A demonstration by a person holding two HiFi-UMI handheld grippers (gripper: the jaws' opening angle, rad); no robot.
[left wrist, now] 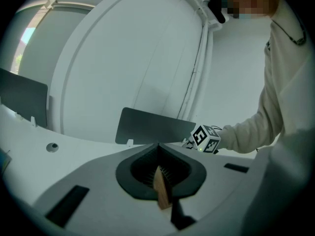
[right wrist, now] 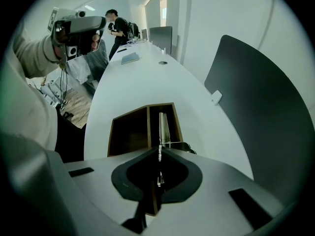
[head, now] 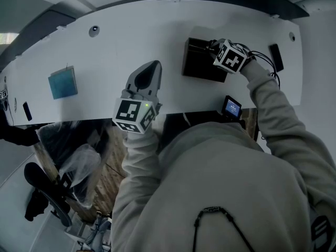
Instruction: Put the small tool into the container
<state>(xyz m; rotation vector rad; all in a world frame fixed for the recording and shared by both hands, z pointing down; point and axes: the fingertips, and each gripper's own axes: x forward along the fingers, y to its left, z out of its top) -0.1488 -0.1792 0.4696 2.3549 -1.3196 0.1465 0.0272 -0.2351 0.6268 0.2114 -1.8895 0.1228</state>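
The container (head: 198, 62) is a dark open box with two compartments, standing at the back right of the white table (head: 105, 56). In the right gripper view its wooden rim (right wrist: 147, 127) divides the two halves. My right gripper (right wrist: 159, 150) points steeply down over it, shut on the small tool (right wrist: 163, 127), a thin metal strip that reaches into the right compartment. From the head view the right gripper (head: 223, 54) sits at the box's right end, its tips hidden by its marker cube. My left gripper (head: 151, 65) hovers over the table's middle, shut, with nothing between its jaws.
A teal square pad (head: 63, 82) lies on the table's left. A small screen device (head: 231, 107) sits at the near edge and a black flat item (head: 275, 56) beyond the right gripper. A dark upright panel (right wrist: 256, 112) borders the table. Another person (right wrist: 118, 26) stands far off.
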